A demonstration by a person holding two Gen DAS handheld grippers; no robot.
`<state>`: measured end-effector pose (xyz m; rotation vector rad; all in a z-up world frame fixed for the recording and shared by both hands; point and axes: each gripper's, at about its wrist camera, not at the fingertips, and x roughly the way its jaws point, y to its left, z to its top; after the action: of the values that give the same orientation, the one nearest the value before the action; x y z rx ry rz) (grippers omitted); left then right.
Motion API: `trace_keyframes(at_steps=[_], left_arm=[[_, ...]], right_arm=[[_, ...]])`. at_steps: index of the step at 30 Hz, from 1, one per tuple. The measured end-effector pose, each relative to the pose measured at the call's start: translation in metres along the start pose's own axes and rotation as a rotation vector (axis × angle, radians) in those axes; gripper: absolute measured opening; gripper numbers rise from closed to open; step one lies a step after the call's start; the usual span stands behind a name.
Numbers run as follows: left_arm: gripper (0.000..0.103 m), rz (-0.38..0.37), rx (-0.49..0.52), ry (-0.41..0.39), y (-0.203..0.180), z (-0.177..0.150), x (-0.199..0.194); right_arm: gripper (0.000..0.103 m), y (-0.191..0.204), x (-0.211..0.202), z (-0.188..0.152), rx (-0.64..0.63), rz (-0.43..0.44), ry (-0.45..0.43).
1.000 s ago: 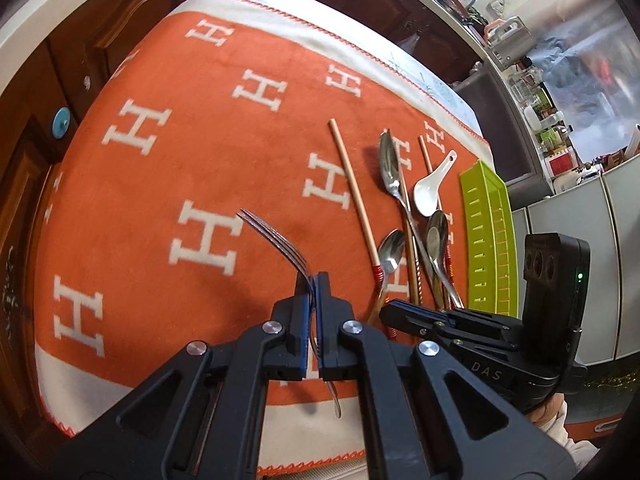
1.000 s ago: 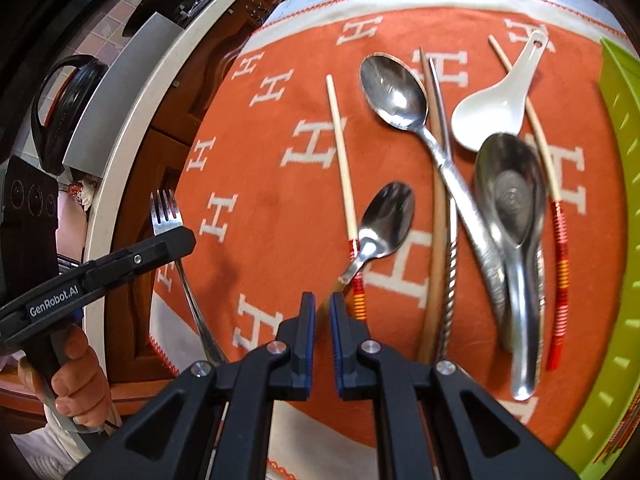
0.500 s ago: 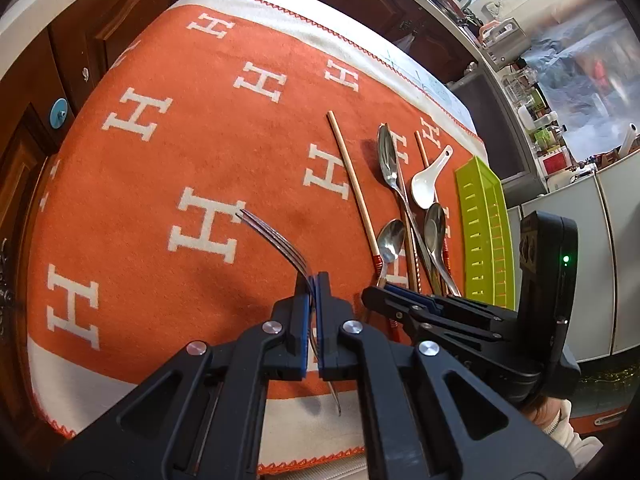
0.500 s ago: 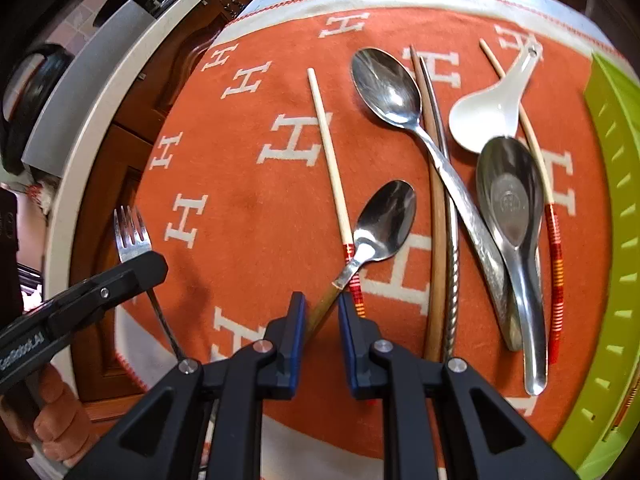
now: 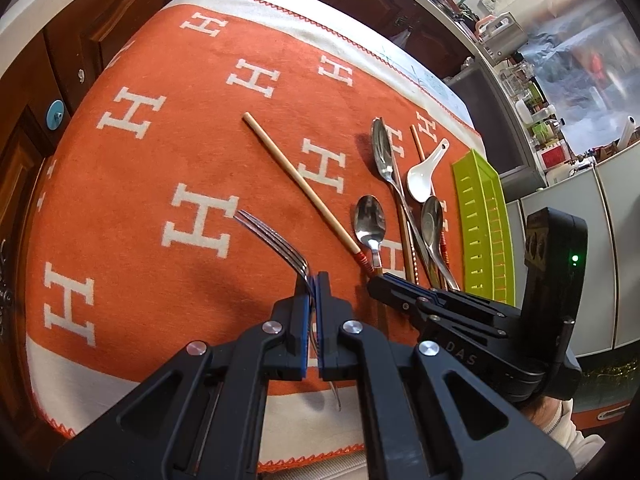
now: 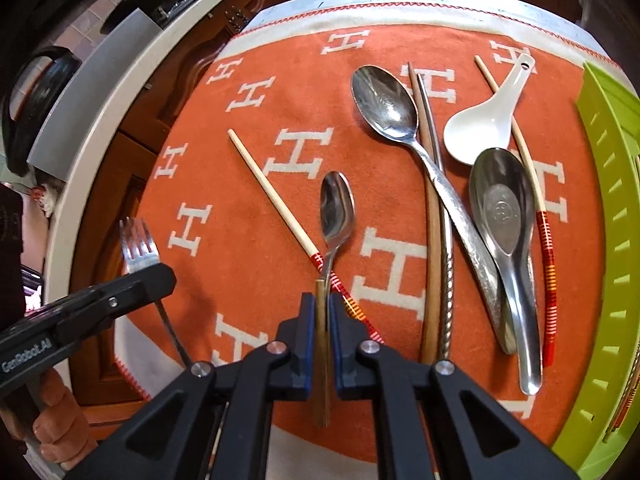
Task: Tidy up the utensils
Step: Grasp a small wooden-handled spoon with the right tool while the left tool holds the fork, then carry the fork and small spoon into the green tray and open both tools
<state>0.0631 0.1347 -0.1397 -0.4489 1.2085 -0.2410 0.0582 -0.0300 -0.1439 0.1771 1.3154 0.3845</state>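
My left gripper (image 5: 313, 280) is shut on a steel fork (image 5: 276, 242) and holds it above the orange cloth (image 5: 160, 152); the fork also shows in the right wrist view (image 6: 138, 244). My right gripper (image 6: 321, 300) is closed around the gold handle of a small teaspoon (image 6: 337, 210), bowl pointing away; the teaspoon shows in the left wrist view (image 5: 370, 222). A light chopstick with a red end (image 6: 276, 200) lies under the teaspoon's neck. A large spoon (image 6: 384, 104), a white ceramic spoon (image 6: 480, 128) and a steel soup spoon (image 6: 502, 208) lie to the right.
A lime green slotted tray (image 6: 608, 208) stands at the cloth's right edge, also in the left wrist view (image 5: 480, 216). A wooden chopstick and a twisted metal one (image 6: 434, 240) lie between the spoons. A second red-ended chopstick (image 6: 536, 200) lies beside the soup spoon. Wooden cabinets border the left.
My right gripper has moved forward over the teaspoon's handle and closed on it. The left gripper still holds the fork, shifted slightly.
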Motion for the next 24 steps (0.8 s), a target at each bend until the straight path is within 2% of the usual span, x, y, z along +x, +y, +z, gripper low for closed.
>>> trace_keyframes(at_steps=[6, 11, 15, 19, 24], left_arm=[[0.000, -0.002, 0.030, 0.012, -0.013, 0.001, 0.002], [0.000, -0.019, 0.100, 0.025, -0.040, 0.005, 0.000], [0.000, -0.043, 0.190, 0.027, -0.080, 0.005, -0.003], [0.000, -0.101, 0.282, 0.051, -0.127, 0.006, -0.003], [0.000, -0.179, 0.389, 0.076, -0.196, 0.007, 0.003]], right_arm=[[0.007, -0.006, -0.019, -0.006, 0.010, 0.042, -0.039], [0.007, -0.018, -0.047, -0.008, 0.022, 0.057, -0.104], [0.007, -0.037, -0.069, -0.013, 0.046, 0.047, -0.145], [0.007, -0.068, -0.099, -0.022, 0.091, 0.024, -0.204], [0.007, -0.115, -0.137, -0.034, 0.134, -0.059, -0.277]])
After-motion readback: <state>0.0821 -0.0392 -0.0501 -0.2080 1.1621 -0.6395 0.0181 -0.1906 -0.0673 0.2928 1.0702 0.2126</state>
